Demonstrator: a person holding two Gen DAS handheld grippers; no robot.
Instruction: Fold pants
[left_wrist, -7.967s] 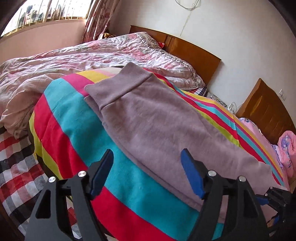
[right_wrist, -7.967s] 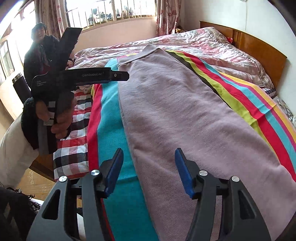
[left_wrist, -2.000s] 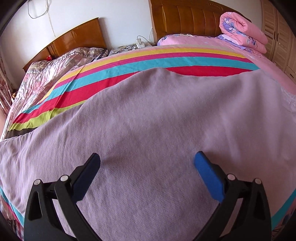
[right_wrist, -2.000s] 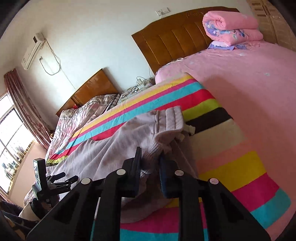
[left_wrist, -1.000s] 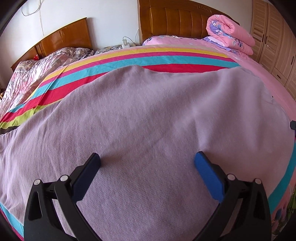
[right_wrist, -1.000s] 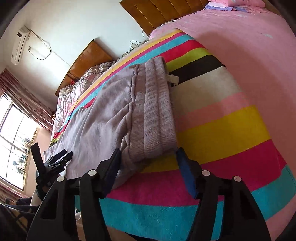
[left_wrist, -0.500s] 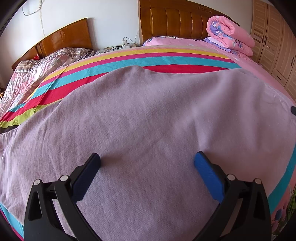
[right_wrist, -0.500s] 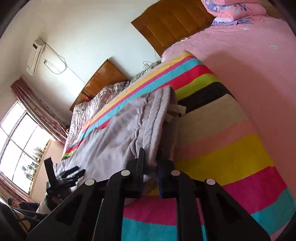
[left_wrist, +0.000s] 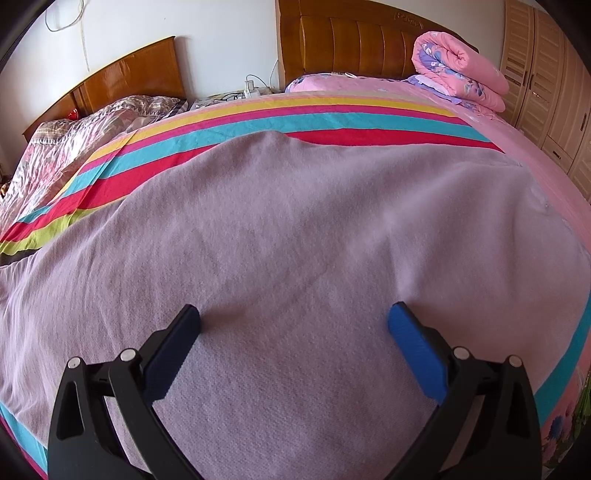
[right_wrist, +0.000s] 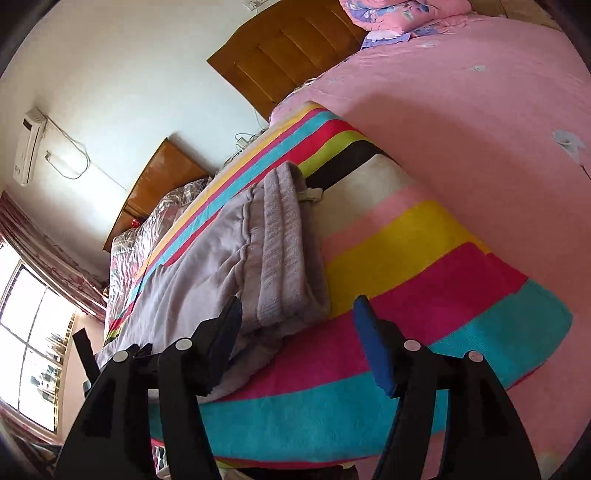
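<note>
The mauve pants (left_wrist: 295, 236) lie spread flat on the striped blanket (left_wrist: 332, 114) and fill most of the left wrist view. My left gripper (left_wrist: 293, 317) is open and hovers low over the middle of the fabric, holding nothing. In the right wrist view the ribbed waistband (right_wrist: 284, 251) of the pants lies on the blanket (right_wrist: 424, 266) near its corner. My right gripper (right_wrist: 295, 310) is open and empty at the near end of the waistband, its left finger close against the cloth.
Two wooden headboards (left_wrist: 354, 44) stand against the white wall. A rolled pink quilt (left_wrist: 458, 70) lies at the head of the pink bed (right_wrist: 480, 110). A rumpled floral quilt (left_wrist: 74, 140) covers the far bed. Wardrobe doors (left_wrist: 546, 85) stand on the right. The left gripper's handle (right_wrist: 86, 350) shows by the window.
My right gripper, shut on the waistband half a second ago, has opened and let it drop onto the blanket. My left gripper stays open over the pants, almost unmoved.
</note>
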